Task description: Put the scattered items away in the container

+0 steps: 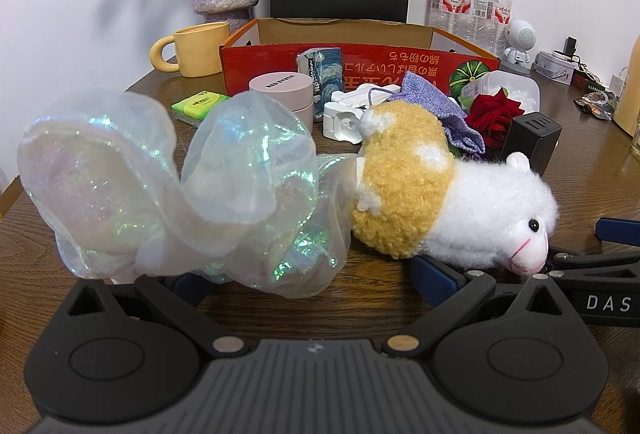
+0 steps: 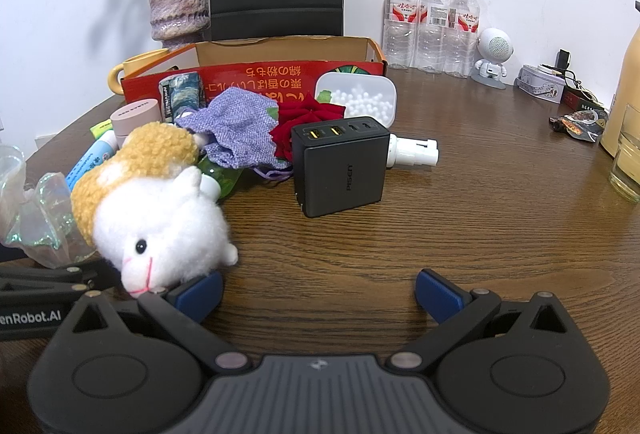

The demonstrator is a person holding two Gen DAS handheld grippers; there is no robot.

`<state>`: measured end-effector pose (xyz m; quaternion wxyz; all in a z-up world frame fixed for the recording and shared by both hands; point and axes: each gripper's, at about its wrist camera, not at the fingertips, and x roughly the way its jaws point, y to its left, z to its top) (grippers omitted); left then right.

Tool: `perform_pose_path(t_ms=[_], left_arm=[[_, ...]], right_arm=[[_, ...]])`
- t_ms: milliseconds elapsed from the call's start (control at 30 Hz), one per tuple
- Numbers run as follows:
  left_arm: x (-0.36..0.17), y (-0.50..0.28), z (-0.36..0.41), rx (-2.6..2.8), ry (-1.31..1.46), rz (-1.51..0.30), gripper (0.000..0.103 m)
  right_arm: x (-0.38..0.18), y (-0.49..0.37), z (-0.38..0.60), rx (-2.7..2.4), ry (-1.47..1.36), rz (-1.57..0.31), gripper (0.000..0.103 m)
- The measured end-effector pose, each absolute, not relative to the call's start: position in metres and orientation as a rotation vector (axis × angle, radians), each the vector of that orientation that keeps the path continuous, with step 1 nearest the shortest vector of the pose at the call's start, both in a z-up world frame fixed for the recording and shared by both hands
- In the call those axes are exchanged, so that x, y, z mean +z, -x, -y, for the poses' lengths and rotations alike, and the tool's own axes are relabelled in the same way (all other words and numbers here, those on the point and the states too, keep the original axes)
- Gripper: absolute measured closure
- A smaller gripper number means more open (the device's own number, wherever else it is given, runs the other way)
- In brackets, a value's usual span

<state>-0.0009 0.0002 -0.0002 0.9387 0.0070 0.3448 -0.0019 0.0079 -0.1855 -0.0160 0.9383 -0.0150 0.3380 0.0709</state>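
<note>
The plush alpaca [image 1: 448, 202] lies on the table [image 2: 480, 234], with iridescent organza fabric [image 1: 160, 186] beside it; both lie across the left gripper [image 1: 312, 282], jaws spread wide and gripping nothing. The right gripper [image 2: 318, 294] is released, its left finger pad [image 2: 200, 294] touching the alpaca's head. A black charger [image 2: 340, 166], purple pouch [image 2: 236, 130] and red rose [image 2: 304, 118] lie between the grippers and the red cardboard box [image 2: 256, 78].

Plush alpaca [image 1: 448, 194] on its side, scattered items near open red box [image 1: 360, 66]
</note>
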Motion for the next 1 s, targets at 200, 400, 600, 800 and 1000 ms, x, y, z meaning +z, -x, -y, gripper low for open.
perform_pose_path(t_ms=[200,400,600,800,1000], left_arm=[[-0.0002,-0.0003,-0.0004,-0.004,-0.014,-0.704,0.0],[0.0002,-0.0032,-0.0007,-0.004,-0.014,-0.704,0.0],[0.0001,-0.0036,-0.0007,-0.004,-0.014,-0.704,0.0],[-0.0008,-0.004,0.0008,0.0,-0.015,-0.704,0.0],[0.0004,0.0009,0.0003,0.006,-0.01,-0.699,0.0]], right_arm=[[-0.0161,-0.008,0.1855,0.145,0.031,-0.69,0.0],[-0.0161,-0.0082,0.1855,0.145,0.031,-0.69,0.0],[-0.0163,-0.0082,0.1855,0.145,0.031,-0.69,0.0],[-0.0142,-0.0082,0.1872,0.146,0.031,-0.69,0.0],[-0.0146,-0.0104,0.1863,0.141,0.03,-0.69,0.0]])
